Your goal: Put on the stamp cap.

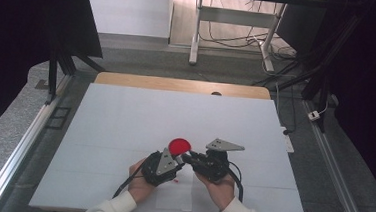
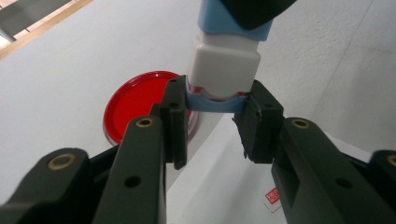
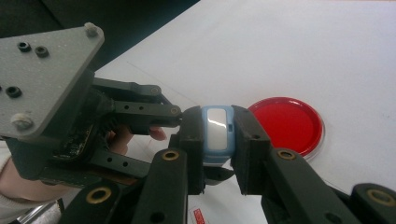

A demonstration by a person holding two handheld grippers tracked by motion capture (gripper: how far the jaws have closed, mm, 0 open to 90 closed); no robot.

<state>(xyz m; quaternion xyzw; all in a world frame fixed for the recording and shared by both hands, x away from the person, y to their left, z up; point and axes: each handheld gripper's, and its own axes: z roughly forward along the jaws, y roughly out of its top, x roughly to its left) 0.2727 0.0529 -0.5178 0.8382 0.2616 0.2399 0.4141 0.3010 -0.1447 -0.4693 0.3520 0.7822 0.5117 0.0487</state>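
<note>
A small light-blue and white case (image 2: 226,67) hangs just above the table, gripped from both ends. My left gripper (image 2: 217,100) is shut on its light-blue end, with both pads pressed against the sides. My right gripper (image 3: 218,126) is shut on the other end, where a white panel (image 3: 217,126) faces the camera. In the high view the two grippers, left (image 1: 177,160) and right (image 1: 188,159), meet tip to tip near the front of the table. A round red lid (image 1: 179,146) lies flat on the white sheet just beyond them, also in the gripper views as a red lid (image 2: 135,105) (image 3: 287,123).
A white sheet (image 1: 124,126) covers the table, with a wooden edge (image 1: 177,83) at the far side. A small red-and-white label (image 2: 272,196) lies on the sheet under the grippers. Black stands (image 1: 61,62) and cables (image 1: 298,78) flank the table.
</note>
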